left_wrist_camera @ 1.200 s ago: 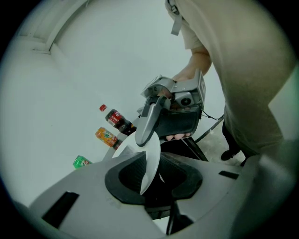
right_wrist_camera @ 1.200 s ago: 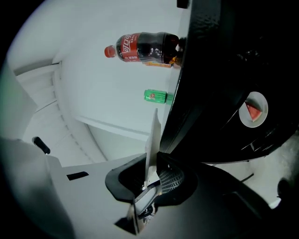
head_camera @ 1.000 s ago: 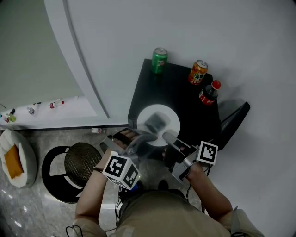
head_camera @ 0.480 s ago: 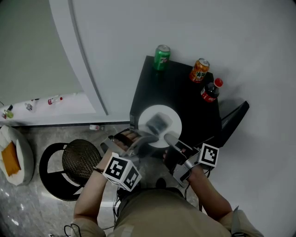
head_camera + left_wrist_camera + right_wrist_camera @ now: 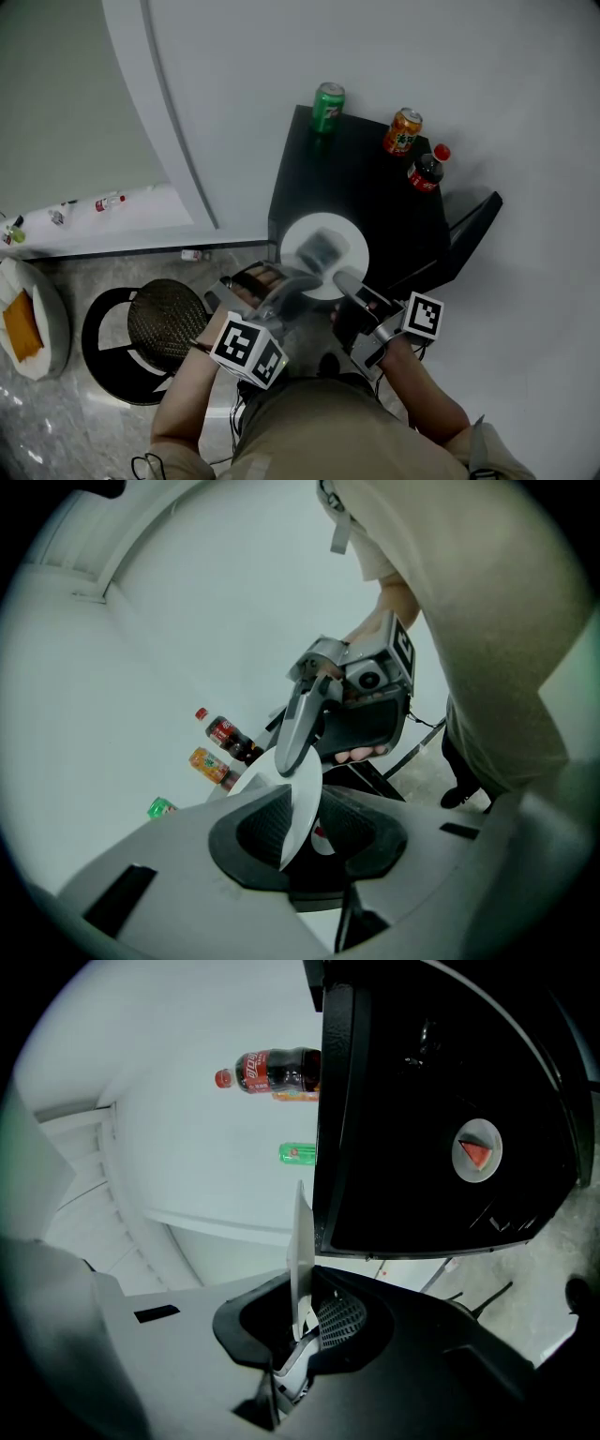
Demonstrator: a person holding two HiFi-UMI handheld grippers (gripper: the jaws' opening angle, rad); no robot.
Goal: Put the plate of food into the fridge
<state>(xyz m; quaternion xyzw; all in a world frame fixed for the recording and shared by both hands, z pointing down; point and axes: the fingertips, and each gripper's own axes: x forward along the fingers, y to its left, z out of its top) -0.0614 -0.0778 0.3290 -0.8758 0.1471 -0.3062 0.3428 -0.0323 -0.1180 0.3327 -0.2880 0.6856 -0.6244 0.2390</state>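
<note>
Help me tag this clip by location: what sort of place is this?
Probably a plain indoor room, perhaps a staged home corner: a low black cabinet by a bare white wall, a green can, an orange can and a cola bottle on top, and a round black stool on a glossy stone-look floor.

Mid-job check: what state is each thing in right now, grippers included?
plate: gripped at its near rim by both grippers, food on it.
left gripper: shut on plate.
right gripper: shut on plate.
green can: upright.
orange can: upright.
cola bottle: upright, capped.
</note>
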